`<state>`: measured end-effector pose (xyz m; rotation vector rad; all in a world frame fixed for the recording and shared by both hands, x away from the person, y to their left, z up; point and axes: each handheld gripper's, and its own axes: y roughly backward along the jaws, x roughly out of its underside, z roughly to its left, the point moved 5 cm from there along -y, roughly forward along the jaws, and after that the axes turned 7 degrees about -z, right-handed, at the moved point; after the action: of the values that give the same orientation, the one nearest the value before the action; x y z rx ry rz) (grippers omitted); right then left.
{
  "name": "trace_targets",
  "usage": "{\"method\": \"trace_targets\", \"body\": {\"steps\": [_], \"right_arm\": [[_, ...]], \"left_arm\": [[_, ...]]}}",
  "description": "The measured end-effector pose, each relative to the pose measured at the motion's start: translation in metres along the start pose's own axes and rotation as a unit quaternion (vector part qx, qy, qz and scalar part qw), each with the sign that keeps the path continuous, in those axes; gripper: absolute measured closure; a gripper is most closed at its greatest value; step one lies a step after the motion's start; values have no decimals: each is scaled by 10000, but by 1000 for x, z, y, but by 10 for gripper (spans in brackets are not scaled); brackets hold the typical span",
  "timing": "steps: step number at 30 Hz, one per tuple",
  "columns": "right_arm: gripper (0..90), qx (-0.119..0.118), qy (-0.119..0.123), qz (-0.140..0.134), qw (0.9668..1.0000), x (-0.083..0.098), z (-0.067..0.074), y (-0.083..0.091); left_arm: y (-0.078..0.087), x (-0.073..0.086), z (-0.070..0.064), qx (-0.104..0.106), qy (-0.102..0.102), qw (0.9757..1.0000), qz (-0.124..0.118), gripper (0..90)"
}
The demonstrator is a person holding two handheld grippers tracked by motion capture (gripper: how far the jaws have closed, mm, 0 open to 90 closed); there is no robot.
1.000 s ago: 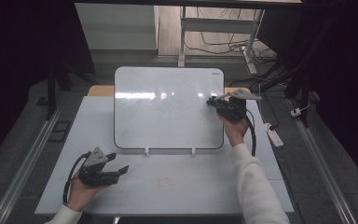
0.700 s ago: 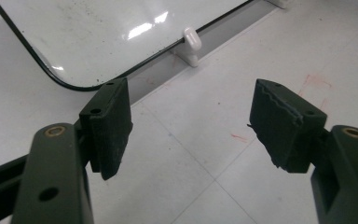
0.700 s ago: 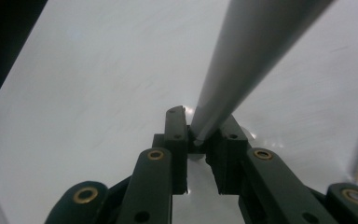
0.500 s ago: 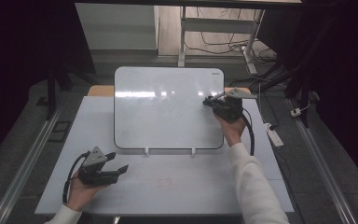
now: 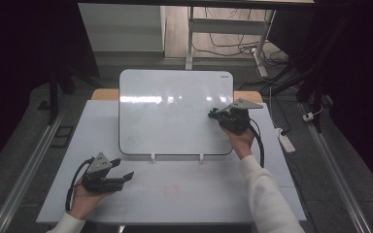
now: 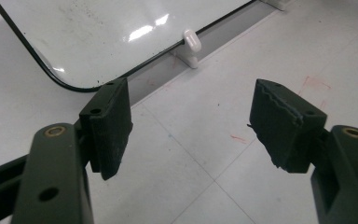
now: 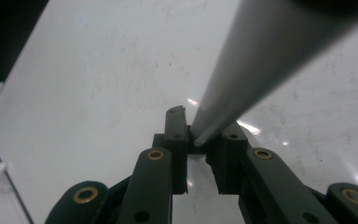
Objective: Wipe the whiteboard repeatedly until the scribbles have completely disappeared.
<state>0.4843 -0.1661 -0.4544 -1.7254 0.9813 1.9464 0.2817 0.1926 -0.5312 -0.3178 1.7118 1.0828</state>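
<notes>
Fingers point(image 7: 175, 140) of our right gripper point(image 5: 217, 115) pinch a grey tapered rod point(image 7: 256, 60) over the whiteboard point(image 5: 170, 114). Our left gripper point(image 6: 191, 128) rests on the counter point(image 5: 184, 189), fingers spread wide and holding nothing, near the whiteboard's lower corner.

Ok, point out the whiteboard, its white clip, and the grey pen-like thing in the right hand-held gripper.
whiteboard point(image 5: 170, 114): high view, on its glossy face.
white clip point(image 6: 192, 43): left gripper view, on its rounded top.
grey pen-like thing point(image 7: 256, 60): right gripper view, on its tapering body.
</notes>
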Motion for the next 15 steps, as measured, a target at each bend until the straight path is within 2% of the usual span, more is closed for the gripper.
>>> {"method": "trace_targets", "body": {"steps": [1,3,4,5,6,7,9,11,12,14,15], "right_arm": [[778,-7,-76,-21,10000,-2,-3,1],[778,304,-215,-175,9992,-7,-16,5],[778,379,-329,-229,9985,-9,-22,7],[778,342,-469,-256,9980,-9,-24,8],[778,363,-474,-263,9979,-8,-22,8],[778,308,-375,-180,9987,-7,-17,7],[778,31,-121,67,9999,0,-3,3],[778,15,65,147,9999,2,1,3],[778,24,-33,109,9999,0,-3,5],[778,309,-276,-95,9991,-4,-17,10],[778,370,-404,-149,9984,-5,-23,13]], "left_arm": [[0,0,0,1,-2,10000,0,300],[1,0,-1,5,-2,10000,-12,300],[1,-1,-1,8,6,10000,-25,300],[1,-1,-1,9,12,10000,-33,300],[1,-1,0,9,15,10000,-35,300],[1,-1,0,4,8,10000,-28,300],[0,0,1,-11,14,10000,-10,300],[1,0,1,-14,7,10000,-16,300],[1,-1,0,-11,9,10000,-36,300],[2,-1,0,-27,1,10000,-57,300],[3,-1,0,-27,11,10000,-71,300]]}}
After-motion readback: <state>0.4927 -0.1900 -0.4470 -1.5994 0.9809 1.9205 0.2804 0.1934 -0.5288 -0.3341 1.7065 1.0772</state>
